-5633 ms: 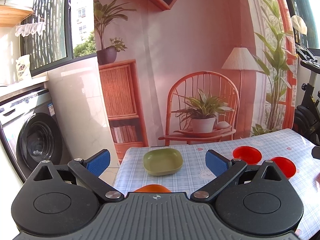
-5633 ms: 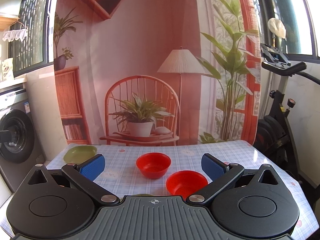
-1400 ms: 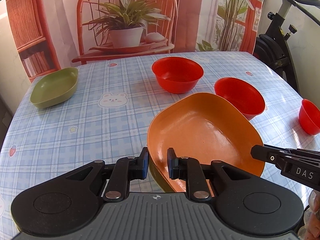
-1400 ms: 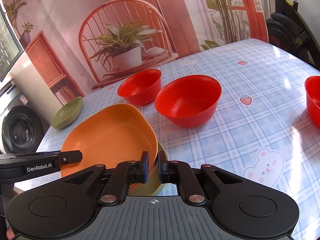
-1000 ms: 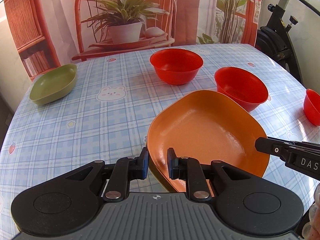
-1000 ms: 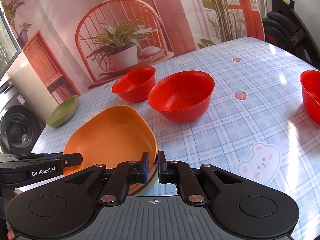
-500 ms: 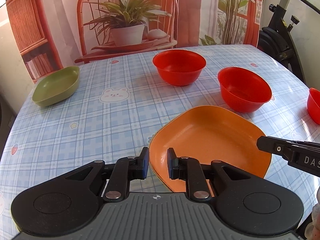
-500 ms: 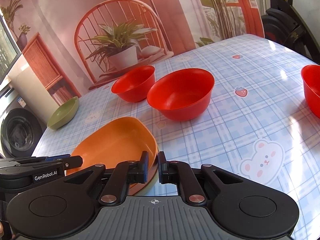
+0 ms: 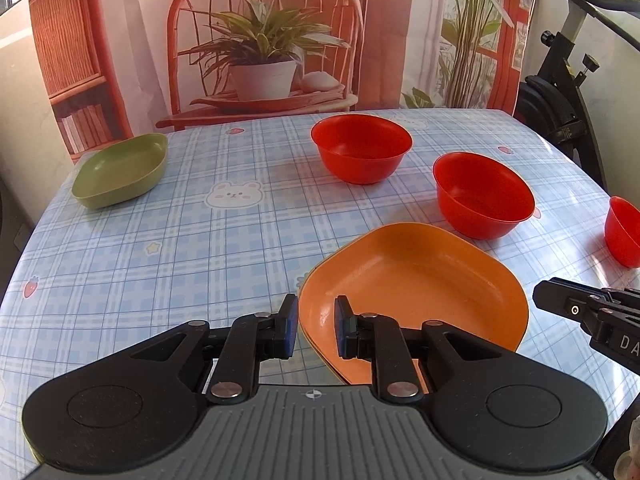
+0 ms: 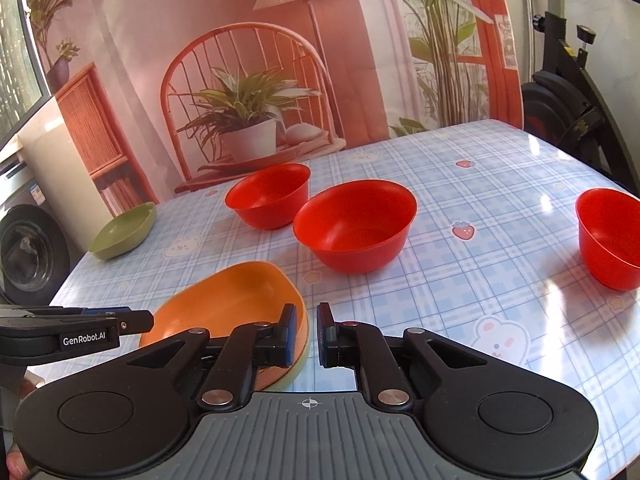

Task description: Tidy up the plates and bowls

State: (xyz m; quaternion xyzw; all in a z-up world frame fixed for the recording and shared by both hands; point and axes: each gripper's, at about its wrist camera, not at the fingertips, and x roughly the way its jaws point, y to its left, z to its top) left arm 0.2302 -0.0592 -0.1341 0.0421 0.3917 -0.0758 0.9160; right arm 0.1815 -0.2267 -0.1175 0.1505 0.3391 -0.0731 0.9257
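An orange plate [image 9: 416, 284] lies flat on the checked tablecloth, stacked on a pale green plate whose rim [image 10: 298, 366] shows beneath it. My left gripper [image 9: 316, 330] stands slightly open around the plate's near left rim. My right gripper [image 10: 307, 334] stands slightly open around the stack's right rim. The orange plate also shows in the right wrist view [image 10: 228, 300]. A separate green plate [image 9: 120, 170] sits at the far left. Three red bowls stand on the table: one at the back [image 9: 362, 148], one mid-right [image 9: 484, 194], one at the right edge [image 9: 624, 232].
The table [image 9: 160, 248] ends close on the left and right. An exercise bike [image 9: 560, 92] stands beyond the right edge. A washing machine [image 10: 28, 252] stands at the left. A printed backdrop [image 9: 260, 40] hangs behind the table.
Both grippers lowered the tilted orange plate until it lies flat on the stack. Their jaws have opened a little and no longer pinch the rim.
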